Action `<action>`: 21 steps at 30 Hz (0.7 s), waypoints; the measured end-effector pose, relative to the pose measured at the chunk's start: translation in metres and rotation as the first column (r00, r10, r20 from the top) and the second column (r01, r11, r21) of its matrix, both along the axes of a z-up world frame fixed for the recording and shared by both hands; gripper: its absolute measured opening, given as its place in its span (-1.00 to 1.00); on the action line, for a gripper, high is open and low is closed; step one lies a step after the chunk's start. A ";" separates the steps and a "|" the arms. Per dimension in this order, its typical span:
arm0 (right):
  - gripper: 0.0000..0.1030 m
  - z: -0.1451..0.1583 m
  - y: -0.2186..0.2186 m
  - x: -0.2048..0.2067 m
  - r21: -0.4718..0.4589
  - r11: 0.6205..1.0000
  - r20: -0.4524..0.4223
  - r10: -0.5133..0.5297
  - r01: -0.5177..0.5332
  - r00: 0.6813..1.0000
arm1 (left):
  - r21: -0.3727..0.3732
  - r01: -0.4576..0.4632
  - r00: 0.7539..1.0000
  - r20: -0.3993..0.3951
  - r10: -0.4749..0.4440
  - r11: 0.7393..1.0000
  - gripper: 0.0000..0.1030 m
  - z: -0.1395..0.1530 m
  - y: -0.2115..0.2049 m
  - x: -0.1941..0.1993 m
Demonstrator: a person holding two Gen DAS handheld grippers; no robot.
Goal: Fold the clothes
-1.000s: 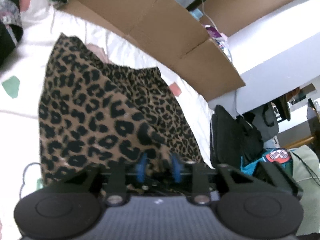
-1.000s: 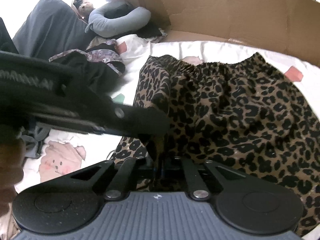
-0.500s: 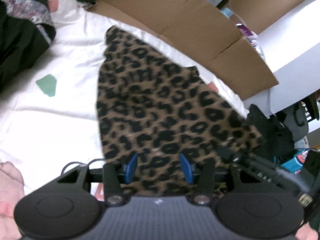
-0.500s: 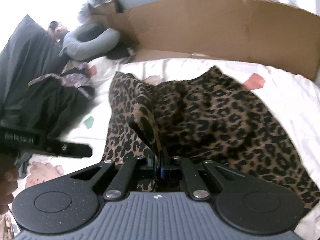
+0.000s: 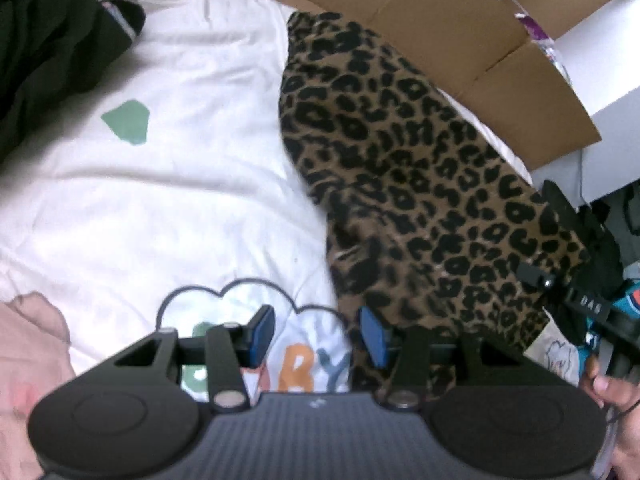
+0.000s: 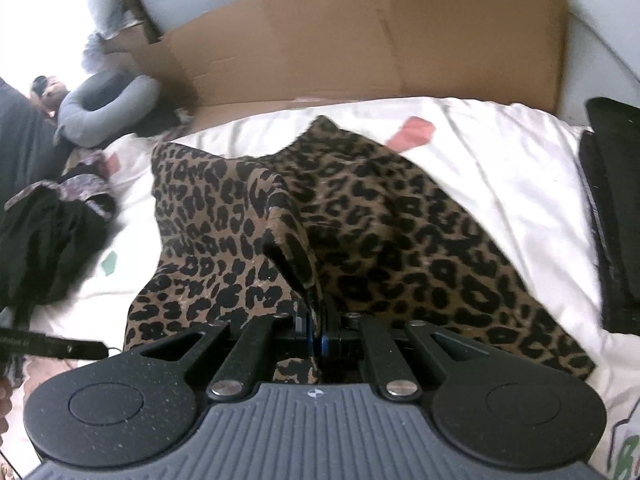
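Two grippers: I have one in each hand, both over the bed.
Left gripper (image 5: 318,334): my jaws stand apart with nothing between the blue pads (image 5: 264,334); only the sheet's printed letters show in the gap. The right-hand pad sits just beside the near edge of the garment, and I cannot tell whether it touches.
Right gripper (image 6: 316,330): my jaws are together, clamped on a raised pinch of the leopard-print cloth, which stands up in a ridge right ahead of the tips.
Leopard-print garment (image 6: 380,216): it lies on the white sheet, spread from the far edge of the bed toward my right gripper; in the left wrist view (image 5: 420,168) it runs as a long band from the cardboard down to the lower right. A gathered band shows at its far end.
Bed sheet (image 5: 192,184): white, wrinkled, with a green patch (image 5: 126,122), a cloud outline and coloured letters near my left gripper, and a pink patch (image 6: 412,132) beyond the garment.
Cardboard (image 6: 360,36): flattened brown sheets stand along the far side of the bed, just behind the garment.
Dark clothing (image 5: 52,36): a black heap with a floral-patterned edge lies at the left of the sheet, well apart from the leopard piece.
Grey pillow (image 6: 108,102): a curved cushion rests at the far left corner.
Other hand: in the left wrist view my right hand (image 5: 616,388) shows at the lower right edge, gripping its tool.
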State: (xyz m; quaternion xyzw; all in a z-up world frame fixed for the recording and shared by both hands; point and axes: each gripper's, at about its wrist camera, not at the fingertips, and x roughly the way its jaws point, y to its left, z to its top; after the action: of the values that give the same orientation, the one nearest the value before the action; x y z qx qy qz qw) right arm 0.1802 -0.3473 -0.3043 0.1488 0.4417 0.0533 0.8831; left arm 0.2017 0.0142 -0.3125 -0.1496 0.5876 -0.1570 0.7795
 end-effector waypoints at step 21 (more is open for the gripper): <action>-0.98 -0.030 -0.061 -0.036 0.022 0.981 -0.099 -0.188 0.190 0.977 | 0.007 0.087 0.995 -0.038 -0.087 0.996 -0.01 -0.019 0.058 -0.007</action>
State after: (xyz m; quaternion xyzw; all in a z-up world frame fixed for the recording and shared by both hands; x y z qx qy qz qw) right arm 0.1446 -0.4087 -0.3341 0.2062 0.4667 -0.0313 0.8595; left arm 0.1944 0.0718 -0.3314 -0.1237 0.6090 -0.1853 0.7613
